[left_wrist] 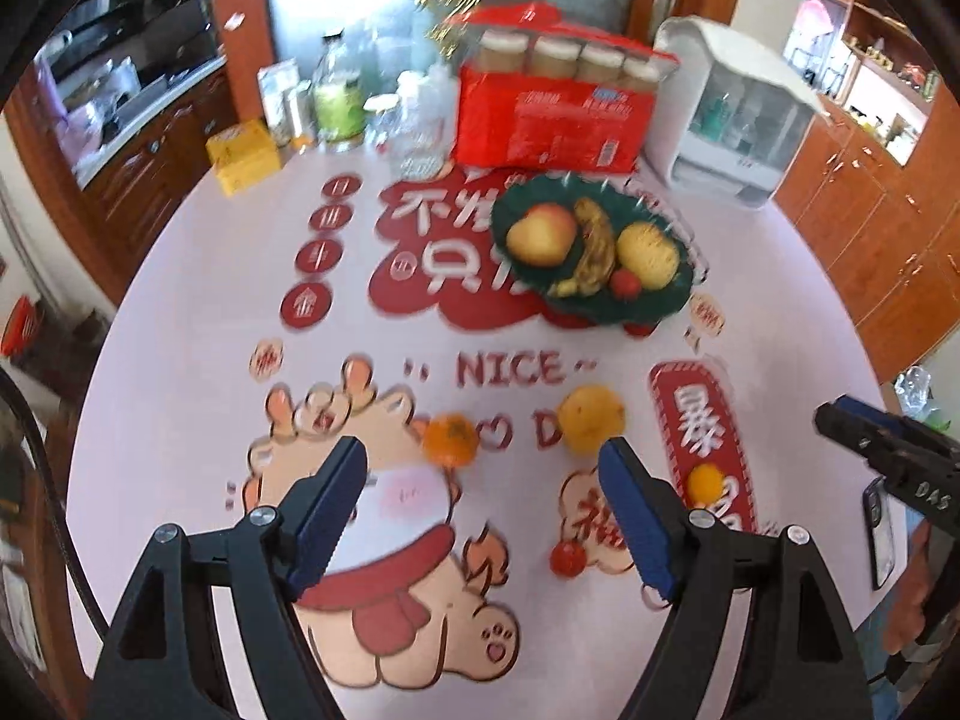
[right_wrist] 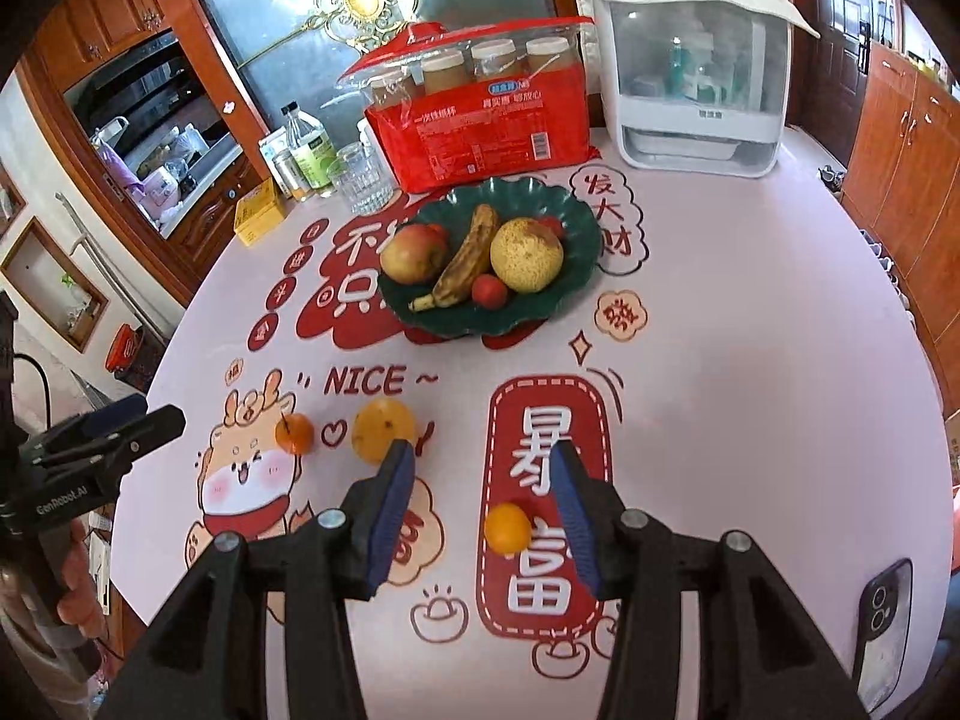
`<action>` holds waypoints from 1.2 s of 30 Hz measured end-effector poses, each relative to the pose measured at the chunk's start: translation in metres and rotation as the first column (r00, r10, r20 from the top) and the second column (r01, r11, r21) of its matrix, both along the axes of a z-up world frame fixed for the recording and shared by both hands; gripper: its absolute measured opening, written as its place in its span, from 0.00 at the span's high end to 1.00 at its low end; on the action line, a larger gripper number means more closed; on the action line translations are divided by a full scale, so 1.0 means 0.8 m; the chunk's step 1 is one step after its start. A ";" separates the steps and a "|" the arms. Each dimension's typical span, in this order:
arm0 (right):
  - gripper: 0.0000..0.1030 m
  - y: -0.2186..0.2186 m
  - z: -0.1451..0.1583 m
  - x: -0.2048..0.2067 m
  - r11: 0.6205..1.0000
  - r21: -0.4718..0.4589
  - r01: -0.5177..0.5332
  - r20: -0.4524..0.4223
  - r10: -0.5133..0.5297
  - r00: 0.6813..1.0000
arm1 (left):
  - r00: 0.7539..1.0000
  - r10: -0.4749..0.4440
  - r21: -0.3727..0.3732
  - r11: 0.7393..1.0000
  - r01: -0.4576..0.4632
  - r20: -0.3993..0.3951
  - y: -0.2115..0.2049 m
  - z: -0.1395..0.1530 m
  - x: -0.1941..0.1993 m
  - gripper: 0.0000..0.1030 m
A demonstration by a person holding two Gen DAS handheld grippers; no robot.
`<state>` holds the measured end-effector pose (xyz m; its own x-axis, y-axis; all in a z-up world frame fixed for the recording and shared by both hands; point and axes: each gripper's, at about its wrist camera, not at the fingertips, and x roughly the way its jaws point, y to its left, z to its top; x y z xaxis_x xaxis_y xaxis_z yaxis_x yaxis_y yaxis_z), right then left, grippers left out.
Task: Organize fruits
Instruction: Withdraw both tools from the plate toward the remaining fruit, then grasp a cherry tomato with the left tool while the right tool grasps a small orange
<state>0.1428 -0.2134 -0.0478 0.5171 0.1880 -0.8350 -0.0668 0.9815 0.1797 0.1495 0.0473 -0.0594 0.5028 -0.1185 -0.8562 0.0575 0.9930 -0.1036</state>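
Note:
A dark green plate (right_wrist: 576,252) (left_wrist: 675,294) holds an apple (right_wrist: 413,255), a banana (right_wrist: 465,267), a pear (right_wrist: 527,254) and small red fruits (right_wrist: 489,291). On the table lie a small tangerine (right_wrist: 294,433) (left_wrist: 450,439), a yellow orange (right_wrist: 382,427) (left_wrist: 591,417), a small orange (right_wrist: 507,528) (left_wrist: 705,482) and a cherry tomato (left_wrist: 567,558). My right gripper (right_wrist: 483,468) is open, and the small orange lies between its fingers. My left gripper (left_wrist: 483,456) is open and empty above the table, near the tangerine and the yellow orange.
A red pack of jars (right_wrist: 480,120), a white appliance (right_wrist: 696,78), bottles and a glass (right_wrist: 360,177) and a yellow box (right_wrist: 258,213) stand at the table's far side. A phone (right_wrist: 882,630) lies at the right edge.

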 end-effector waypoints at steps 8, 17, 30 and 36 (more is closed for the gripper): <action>0.54 0.004 -0.043 -0.014 0.999 -0.037 -0.011 -0.059 0.008 0.998 | 0.995 0.006 -0.005 1.000 -0.006 -0.097 0.007 -0.064 -0.023 0.24; 0.54 0.006 -0.085 -0.008 0.997 -0.073 -0.007 -0.118 -0.002 0.993 | 0.985 -0.041 -0.034 0.999 0.036 -0.166 -0.036 -0.117 -0.022 0.24; 0.54 0.007 -0.120 -0.005 0.998 -0.059 -0.032 -0.173 0.021 0.985 | 0.977 -0.046 -0.055 0.998 0.035 -0.206 -0.073 -0.155 -0.011 0.24; 0.54 0.017 -0.134 0.007 0.996 -0.056 -0.072 -0.193 0.060 0.979 | 0.979 -0.054 -0.037 0.998 0.047 -0.198 -0.085 -0.162 -0.007 0.34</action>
<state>0.1484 -0.1996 -0.1550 0.3350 0.1605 -0.9285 -0.1018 0.9858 0.1337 0.1442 -0.0209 -0.1890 0.3160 -0.1682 -0.9337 0.0826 0.9853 -0.1496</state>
